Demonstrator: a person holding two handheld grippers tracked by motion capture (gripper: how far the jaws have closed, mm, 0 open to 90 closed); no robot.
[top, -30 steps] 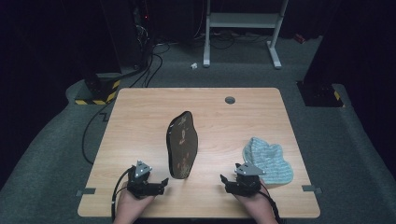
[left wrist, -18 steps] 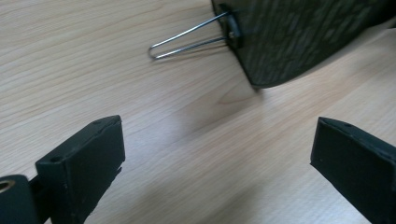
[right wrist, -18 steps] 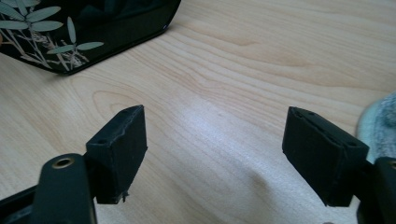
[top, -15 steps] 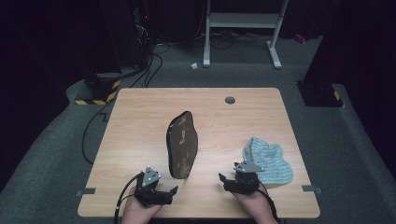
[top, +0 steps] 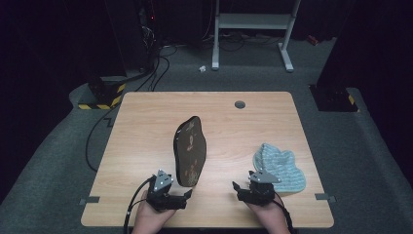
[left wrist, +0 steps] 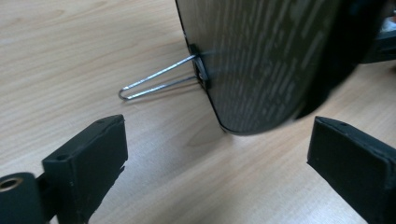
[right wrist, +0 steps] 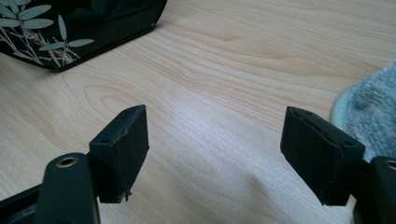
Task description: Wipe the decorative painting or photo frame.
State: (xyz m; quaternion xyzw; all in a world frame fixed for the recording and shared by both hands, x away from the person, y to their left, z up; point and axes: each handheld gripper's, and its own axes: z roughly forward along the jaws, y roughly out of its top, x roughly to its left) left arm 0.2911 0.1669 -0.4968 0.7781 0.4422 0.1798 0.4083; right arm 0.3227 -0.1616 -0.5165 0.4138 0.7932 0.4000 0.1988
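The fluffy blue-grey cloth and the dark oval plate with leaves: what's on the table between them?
Nothing: bare wooden table lies between the cloth and the plate, seen in the high view.

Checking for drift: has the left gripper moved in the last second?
Yes. The left gripper moved right, closer to the dark tray's near end.

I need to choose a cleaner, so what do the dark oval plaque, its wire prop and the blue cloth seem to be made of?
The dark oval plaque looks like glossy lacquered wood or plastic: it reflects light and carries painted bamboo leaves. Its wire prop appears to be bare shiny metal. The blue cloth looks like soft, looped microfibre or terry.
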